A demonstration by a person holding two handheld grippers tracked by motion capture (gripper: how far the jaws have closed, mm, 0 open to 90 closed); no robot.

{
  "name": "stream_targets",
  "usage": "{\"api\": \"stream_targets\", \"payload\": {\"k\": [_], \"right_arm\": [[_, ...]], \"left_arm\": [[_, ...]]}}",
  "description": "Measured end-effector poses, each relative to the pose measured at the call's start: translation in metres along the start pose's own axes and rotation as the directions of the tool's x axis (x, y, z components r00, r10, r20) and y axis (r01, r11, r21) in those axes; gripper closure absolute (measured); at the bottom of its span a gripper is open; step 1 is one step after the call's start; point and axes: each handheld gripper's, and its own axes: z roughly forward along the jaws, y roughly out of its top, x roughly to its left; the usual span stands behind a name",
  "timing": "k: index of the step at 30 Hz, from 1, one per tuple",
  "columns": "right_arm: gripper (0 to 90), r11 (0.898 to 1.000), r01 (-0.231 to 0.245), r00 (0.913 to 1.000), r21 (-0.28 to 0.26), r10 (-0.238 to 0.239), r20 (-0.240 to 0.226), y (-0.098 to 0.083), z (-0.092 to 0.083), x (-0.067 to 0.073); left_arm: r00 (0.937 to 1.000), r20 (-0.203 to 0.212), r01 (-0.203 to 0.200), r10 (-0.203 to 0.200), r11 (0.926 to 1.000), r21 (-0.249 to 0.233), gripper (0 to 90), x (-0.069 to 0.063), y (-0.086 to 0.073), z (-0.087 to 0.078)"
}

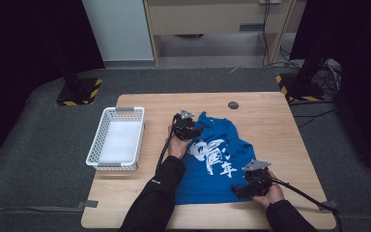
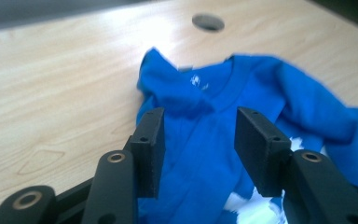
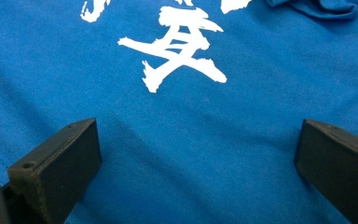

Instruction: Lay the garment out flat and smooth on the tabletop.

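A blue T-shirt with white printed characters lies crumpled on the wooden table. Its collar end bunches toward the far side. My left gripper sits at the shirt's far left corner by the collar. In the left gripper view this gripper has its jaws apart, and the shirt's fabric lies under and between them without being pinched. My right gripper rests at the near right hem. In the right gripper view it stands wide open just over the flat shirt below the white print.
A white slotted basket stands on the table's left part and looks empty. A small round dark hole sits near the far edge, also seen in the left gripper view as a grommet. Bare wood lies right of the shirt.
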Motion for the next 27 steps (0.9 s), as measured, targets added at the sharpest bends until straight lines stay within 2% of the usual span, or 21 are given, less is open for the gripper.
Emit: {"api": "stream_targets", "payload": {"k": [7, 10, 14, 18, 20, 27], "right_arm": [[0.6, 1.0, 0.001, 1.0, 0.0, -0.001, -0.001, 0.0, 0.0, 0.0], [0.6, 1.0, 0.0, 1.0, 0.0, 0.0, -0.001, 0.0, 0.0, 0.0], [0.6, 1.0, 0.0, 1.0, 0.0, 0.0, -0.001, 0.0, 0.0, 0.0], [0.6, 1.0, -0.001, 1.0, 0.0, 0.001, -0.001, 0.0, 0.0, 0.0], [0.7, 1.0, 0.0, 1.0, 0.0, 0.0, -0.001, 0.0, 0.0, 0.0], [0.6, 1.0, 0.0, 1.0, 0.0, 0.0, -0.001, 0.0, 0.0, 0.0]], "left_arm": [[0.9998, 0.016, -0.011, 0.01, 0.9984, 0.056, 54.1, 0.007, -0.006, 0.014], [0.9998, 0.011, -0.018, 0.017, 0.9937, 0.111, 54.8, 0.01, -0.011, 0.02], [0.9997, 0.023, -0.015, 0.012, 0.9888, 0.148, 58.9, 0.012, -0.014, 0.022], [0.9985, 0.019, -0.053, 0.051, 0.9831, 0.175, 60.9, 0.009, -0.017, 0.021], [0.9961, 0.011, -0.088, 0.087, 0.9785, 0.187, 61.1, 0.005, -0.019, 0.021], [0.987, -0.008, -0.157, 0.161, 0.9726, 0.171, 63.9, -0.002, -0.025, 0.016]]}}
